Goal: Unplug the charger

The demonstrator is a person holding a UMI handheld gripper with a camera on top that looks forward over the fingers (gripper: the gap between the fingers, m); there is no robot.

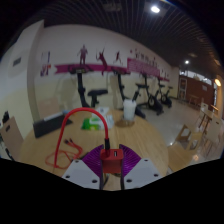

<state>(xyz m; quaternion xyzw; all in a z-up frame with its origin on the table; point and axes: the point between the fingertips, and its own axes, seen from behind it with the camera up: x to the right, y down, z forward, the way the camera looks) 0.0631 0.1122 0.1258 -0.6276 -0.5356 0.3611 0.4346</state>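
The fingers (110, 165) are closed on a small red charger (111, 157), its red cable (72, 125) looping off over the wooden floor (150, 140). No socket shows near it, so the unplugging looks already done.

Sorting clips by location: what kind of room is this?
Probably a gym: exercise bikes line the wall, beneath a mural of exercising figures, on a wooden floor. The gripper holds something red.

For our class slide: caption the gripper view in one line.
Gripper at a red charger with looping red cable; exercise bikes beyond.
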